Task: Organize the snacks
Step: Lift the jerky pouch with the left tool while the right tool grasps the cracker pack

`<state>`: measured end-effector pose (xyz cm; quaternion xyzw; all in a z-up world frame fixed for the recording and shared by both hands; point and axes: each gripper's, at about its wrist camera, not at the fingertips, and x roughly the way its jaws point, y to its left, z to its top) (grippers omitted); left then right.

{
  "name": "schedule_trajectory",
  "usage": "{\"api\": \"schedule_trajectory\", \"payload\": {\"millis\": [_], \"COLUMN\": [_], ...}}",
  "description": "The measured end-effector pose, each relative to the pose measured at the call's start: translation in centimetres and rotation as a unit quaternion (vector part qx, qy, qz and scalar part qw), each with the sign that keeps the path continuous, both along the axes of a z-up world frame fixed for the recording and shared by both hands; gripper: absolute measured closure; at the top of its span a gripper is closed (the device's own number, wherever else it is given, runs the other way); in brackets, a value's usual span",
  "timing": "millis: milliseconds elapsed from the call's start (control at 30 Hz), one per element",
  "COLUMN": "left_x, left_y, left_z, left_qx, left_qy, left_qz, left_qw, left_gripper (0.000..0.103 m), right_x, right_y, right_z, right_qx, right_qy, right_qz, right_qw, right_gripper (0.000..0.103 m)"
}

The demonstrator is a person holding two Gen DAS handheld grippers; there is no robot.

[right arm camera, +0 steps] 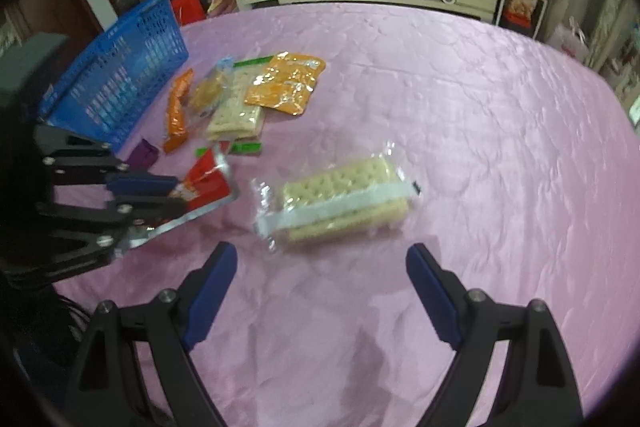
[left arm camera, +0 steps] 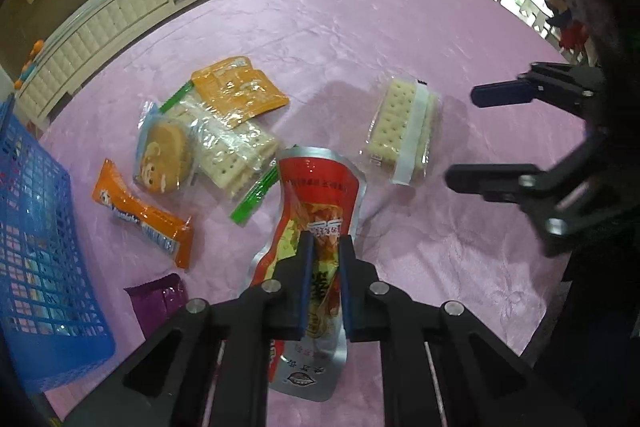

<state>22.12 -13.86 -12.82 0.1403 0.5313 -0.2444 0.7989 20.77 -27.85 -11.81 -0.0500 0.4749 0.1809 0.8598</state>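
You're pinching the red pouch (left arm camera: 320, 227) w/ the left gripper (left arm camera: 324, 247), lifting it mid-table for the basket (left arm camera: 36, 227) at the left edge; right gripper (right arm camera: 322, 263) is hanging spread before the crackers (right arm camera: 340, 199).

The printing on the red snack pouch (left arm camera: 316, 227) and orange wrapper (left arm camera: 142, 213) is illegible.

blue basket (left arm camera: 44, 267) cut off, contents unclear

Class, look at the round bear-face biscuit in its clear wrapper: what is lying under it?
The bear-face biscuit overlaps the clear pack of square crackers, whose near corner it hides. An orange sachet lies on that pack's far end. What is beneath the pack cannot be seen.
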Motion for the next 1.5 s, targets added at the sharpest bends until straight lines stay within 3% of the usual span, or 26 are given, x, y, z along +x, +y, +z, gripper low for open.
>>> {"api": "schedule_trajectory", "payload": {"millis": [167, 300, 433, 567, 733, 900, 967, 1000, 1067, 1300, 1500], "left_x": [0.9, 1.2, 1.4, 1.2, 1.8, 1.9, 1.7, 1.5, 1.1, -0.6, -3.4], "left_y": [0.5, 0.2, 0.3, 0.5, 1.6, 2.9, 3.5, 3.9, 4.5, 6.6, 7.1], "left_z": [-0.2, 0.0, 0.1, 0.3, 0.8, 1.2, 1.4, 1.5, 1.7, 3.6, 6.3], "left_qx": [-0.003, -0.011, -0.021, -0.027, -0.051, -0.063, -0.065, -0.065, -0.062, -0.068, -0.072], "left_qy": [0.005, 0.008, 0.010, 0.007, 0.013, 0.015, 0.017, 0.016, 0.013, -0.002, -0.030], "left_qz": [0.014, 0.028, 0.034, 0.045, 0.081, 0.105, 0.110, 0.113, 0.118, 0.135, 0.143], "left_qw": [0.9999, 0.9995, 0.9992, 0.9986, 0.9953, 0.9924, 0.9917, 0.9914, 0.9909, 0.9886, 0.9867], "left_gripper": [0.093, 0.093, 0.092, 0.092, 0.092, 0.092, 0.092, 0.092, 0.092, 0.092, 0.093], "right_x": [2.7, 3.7, 4.0, 5.3, 6.9, 7.9, 7.5, 7.3, 6.6, 1.6, -2.1], "right_y": [-0.3, -1.1, -1.7, -2.0, -1.0, 1.5, 2.2, 2.6, 2.7, 3.4, 4.5], "right_z": [-1.2, -1.5, -1.9, -2.3, -2.4, -2.6, -2.3, -2.2, -2.2, -1.6, 1.6], "right_qx": [-0.005, 0.031, 0.105, 0.141, 0.110, 0.026, -0.009, -0.007, 0.003, 0.039, 0.071], "right_qy": [0.030, 0.076, 0.125, 0.159, 0.177, 0.165, 0.147, 0.144, 0.149, 0.134, 0.103], "right_qz": [0.004, -0.061, -0.141, -0.211, -0.260, -0.249, -0.238, -0.230, -0.213, -0.175, -0.133], "right_qw": [1.000, 0.995, 0.976, 0.954, 0.943, 0.954, 0.960, 0.963, 0.966, 0.974, 0.983], "right_gripper": [0.014, 0.014, 0.014, 0.014, 0.013, 0.013, 0.032, 0.043, 0.047, 0.048, 0.048]}}
